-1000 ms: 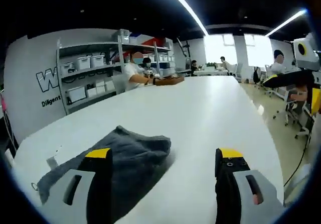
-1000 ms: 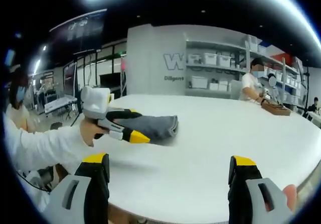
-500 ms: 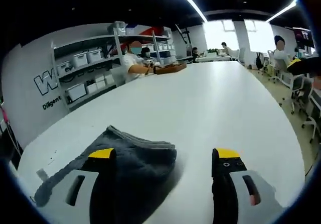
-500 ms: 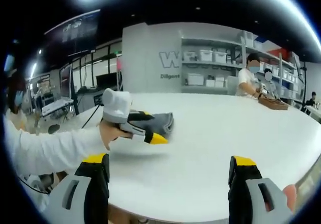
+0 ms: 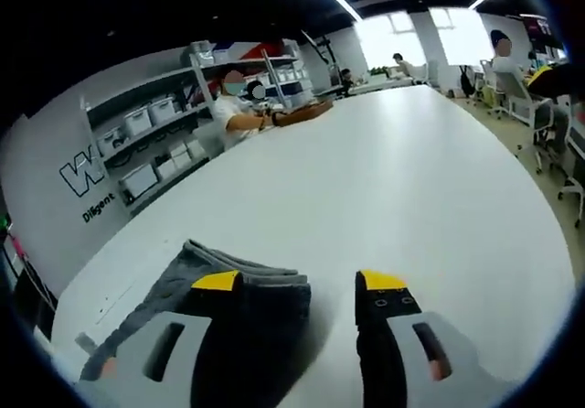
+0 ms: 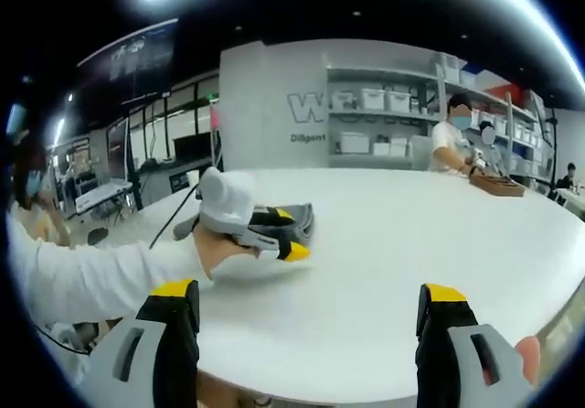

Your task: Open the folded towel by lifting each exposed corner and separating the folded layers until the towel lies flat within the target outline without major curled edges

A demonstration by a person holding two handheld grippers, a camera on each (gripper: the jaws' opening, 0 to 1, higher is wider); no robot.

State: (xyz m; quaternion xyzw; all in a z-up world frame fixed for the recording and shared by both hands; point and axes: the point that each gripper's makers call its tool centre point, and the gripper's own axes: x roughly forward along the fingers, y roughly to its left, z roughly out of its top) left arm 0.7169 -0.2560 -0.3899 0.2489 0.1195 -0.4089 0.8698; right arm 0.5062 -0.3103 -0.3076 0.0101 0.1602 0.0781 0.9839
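Note:
A folded dark grey towel (image 5: pixel 263 315) lies near the corner of the white table (image 5: pixel 393 179). My left gripper (image 5: pixel 300 282) is open just above the towel's right-hand folded edge. Its left jaw is over the cloth and its right jaw over bare tabletop. In the right gripper view the towel (image 6: pixel 300 216) lies behind the left gripper (image 6: pixel 288 234), which a hand with a white sleeve (image 6: pixel 101 275) holds low over it. My right gripper (image 6: pixel 308 291) is open and holds nothing. It hangs near the table's (image 6: pixel 402 271) front edge, well away from the towel.
A person (image 5: pixel 233 106) sits at the table's far side by a brown tray (image 5: pixel 306 111). Shelves with white bins (image 5: pixel 151 129) line the wall behind. Office chairs (image 5: pixel 548 124) stand on the floor past the table's right edge.
My left gripper has come forward and lower over the towel, so the towel's folded edge now sits between its jaws. The right gripper has hardly moved.

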